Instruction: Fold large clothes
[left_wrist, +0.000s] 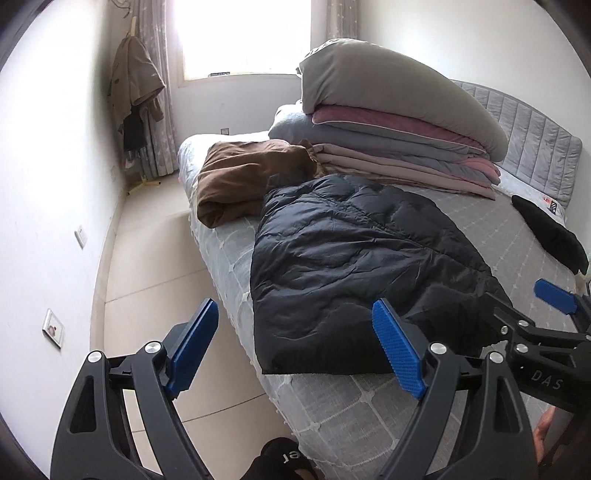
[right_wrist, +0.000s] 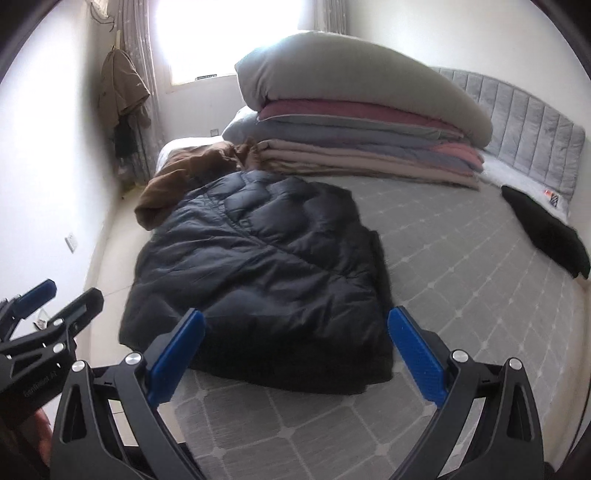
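Left wrist view: the left gripper (left_wrist: 295, 349) is seen with jaws spread wide, nothing between them, poised over the bed's near edge.
Right wrist view: the right gripper (right_wrist: 295, 350) is likewise held apart and empty.
Black puffer jacket (left_wrist: 354, 266): laid flat on the grey quilted bed (left_wrist: 524, 236), folded into a rough rectangle, just ahead of both tongs.
Brown garment (left_wrist: 240, 181): bunched beside the jacket's far end.
Folded bedding stack (left_wrist: 399, 125): piled by the headboard.

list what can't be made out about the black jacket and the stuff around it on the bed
- Black puffer jacket: sleeves out of sight in both views, apparently folded under.
- Brown garment: mostly hidden behind the jacket in the right wrist view.
- Black cloth: too shapeless to identify.
- Window: overexposed.
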